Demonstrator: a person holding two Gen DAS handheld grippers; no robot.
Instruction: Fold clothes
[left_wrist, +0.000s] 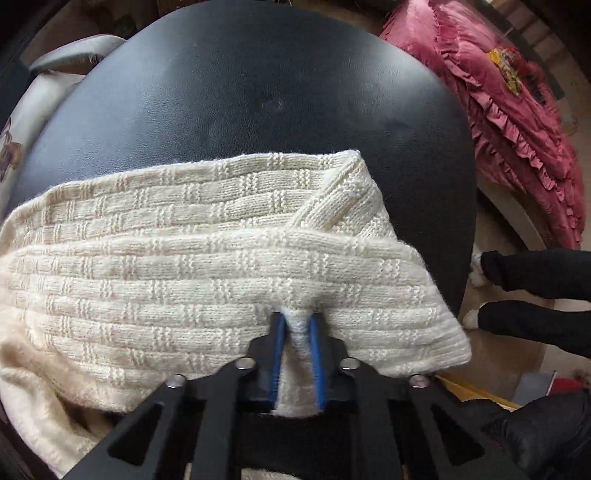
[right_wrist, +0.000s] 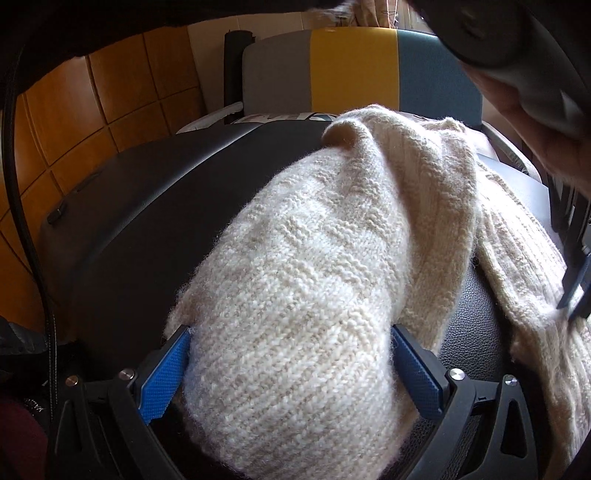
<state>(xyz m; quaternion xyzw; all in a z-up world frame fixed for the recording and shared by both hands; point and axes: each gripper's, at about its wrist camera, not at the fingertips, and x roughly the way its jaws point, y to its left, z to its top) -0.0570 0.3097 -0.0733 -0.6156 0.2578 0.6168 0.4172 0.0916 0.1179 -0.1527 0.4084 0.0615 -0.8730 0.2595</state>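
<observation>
Left gripper (left_wrist: 298, 325): jaws pinching a fold of the cream sweater (left_wrist: 207, 273) at 6 o'clock on the black counter (left_wrist: 258, 92).
Right gripper (right_wrist: 291, 350): jaws spread, a sweater bulge filling the gap between them.

Home bedroom, ruffled pink bedspread (left_wrist: 517, 122), wood-panelled wall (right_wrist: 92, 110), padded chair (right_wrist: 354, 70)

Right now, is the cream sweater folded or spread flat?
Partly folded: on the sweater one knit layer lies doubled over another on the black table, and the left gripper pinches its edge.

No legible txt anywhere.
</observation>
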